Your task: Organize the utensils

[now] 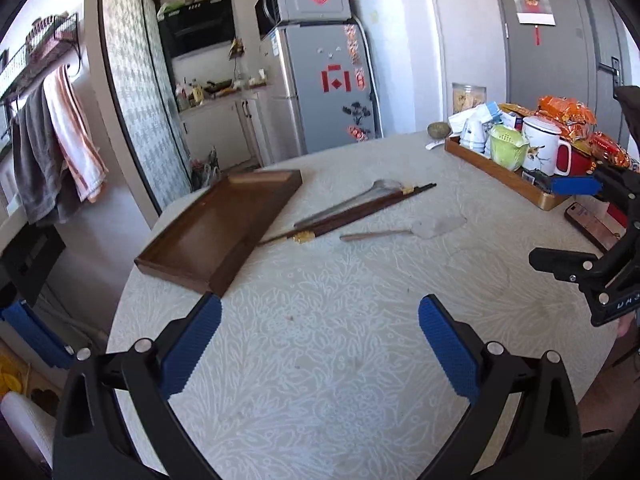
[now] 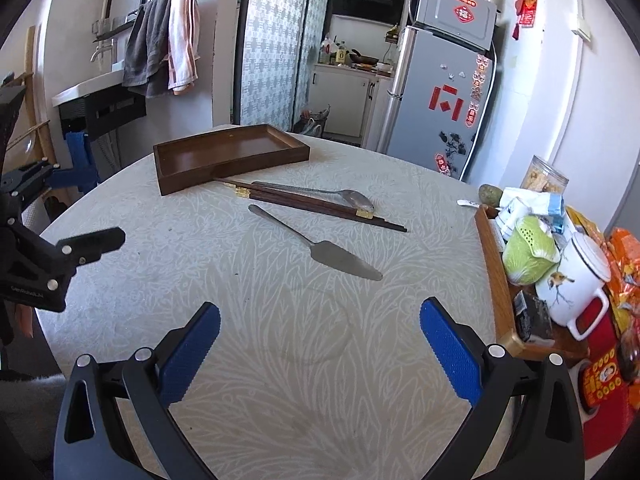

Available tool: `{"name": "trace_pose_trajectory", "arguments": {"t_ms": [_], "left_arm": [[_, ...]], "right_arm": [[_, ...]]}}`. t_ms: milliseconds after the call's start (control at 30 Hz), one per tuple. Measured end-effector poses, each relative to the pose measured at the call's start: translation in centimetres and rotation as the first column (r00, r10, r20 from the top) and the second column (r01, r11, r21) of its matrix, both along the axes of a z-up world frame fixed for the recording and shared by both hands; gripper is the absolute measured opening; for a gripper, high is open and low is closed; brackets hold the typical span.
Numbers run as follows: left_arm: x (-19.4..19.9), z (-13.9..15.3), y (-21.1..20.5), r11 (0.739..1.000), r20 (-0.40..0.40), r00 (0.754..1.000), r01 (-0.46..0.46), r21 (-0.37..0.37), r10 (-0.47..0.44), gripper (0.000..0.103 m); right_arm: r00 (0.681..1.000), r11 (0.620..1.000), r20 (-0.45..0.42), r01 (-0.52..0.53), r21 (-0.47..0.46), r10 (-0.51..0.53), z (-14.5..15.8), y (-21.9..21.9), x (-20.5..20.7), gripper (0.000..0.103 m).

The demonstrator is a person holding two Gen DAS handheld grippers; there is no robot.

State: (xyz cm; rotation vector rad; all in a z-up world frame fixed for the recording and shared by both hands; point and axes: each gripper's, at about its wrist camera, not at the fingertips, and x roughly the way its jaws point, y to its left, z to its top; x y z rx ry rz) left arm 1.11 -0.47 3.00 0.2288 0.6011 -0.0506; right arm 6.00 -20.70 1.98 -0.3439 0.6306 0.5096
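An empty dark wooden tray point(image 1: 212, 224) point(image 2: 224, 156) lies on the round table's far left. Beside it lie a pair of dark chopsticks point(image 1: 356, 210) point(image 2: 312, 205) with gold bands, one end touching the tray's side. A metal spoon point(image 1: 340, 203) point(image 2: 316, 191) rests against them. A flat metal server point(image 1: 400, 233) point(image 2: 324, 251) lies apart, nearer me. My left gripper point(image 1: 320, 316) point(image 2: 80, 208) hovers open over bare tablecloth, short of the utensils. Over the cloth near the server, my right gripper point(image 2: 320, 316) point(image 1: 560, 224) also stands open, holding nothing.
A light wooden tray point(image 1: 500, 174) point(image 2: 494, 280) with a white mug point(image 2: 576, 284), a green strainer cup and small cups stands at the table's right edge. Orange snack packets sit behind it. A phone point(image 1: 588, 222) lies near it. A fridge point(image 1: 328, 88) stands beyond the table.
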Motion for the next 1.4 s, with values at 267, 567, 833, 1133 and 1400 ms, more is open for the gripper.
{"name": "trace_pose_trajectory", "arguments": {"t_ms": [267, 567, 833, 1133, 1400], "left_arm": [[4.5, 0.7, -0.2, 0.961, -0.031, 0.961, 0.276, 0.009, -0.276, 0.101], [12.5, -2.9, -2.9, 0.899, -0.247, 0.873, 0.437, 0.013, -0.42, 0.046], [17.1, -5.5, -2.4, 0.865, -0.342, 0.809, 0.5, -0.028, -0.479, 0.043], [19.0, -6.2, -2.2, 0.811, -0.414, 0.737, 0.585, -0.005, -0.534, 0.045], [20.2, -6.7, -1.9, 0.774, -0.473, 0.677, 0.633, -0.018, -0.564, 0.045]], "right_arm": [[0.987, 0.992, -0.106, -0.123, 0.0, 0.123, 0.2, 0.4, 6.5, 0.099], [0.918, 0.949, -0.287, -0.307, -0.078, 0.273, -4.4, 4.1, 12.4, 0.061], [0.87, 0.918, -0.345, -0.392, -0.052, 0.352, -6.3, 6.8, 15.2, 0.055], [0.831, 0.89, -0.362, -0.455, -0.007, 0.422, -6.1, 7.1, 15.9, 0.051], [0.806, 0.861, -0.36, -0.509, -0.014, 0.47, -5.9, 7.8, 16.2, 0.042]]}}
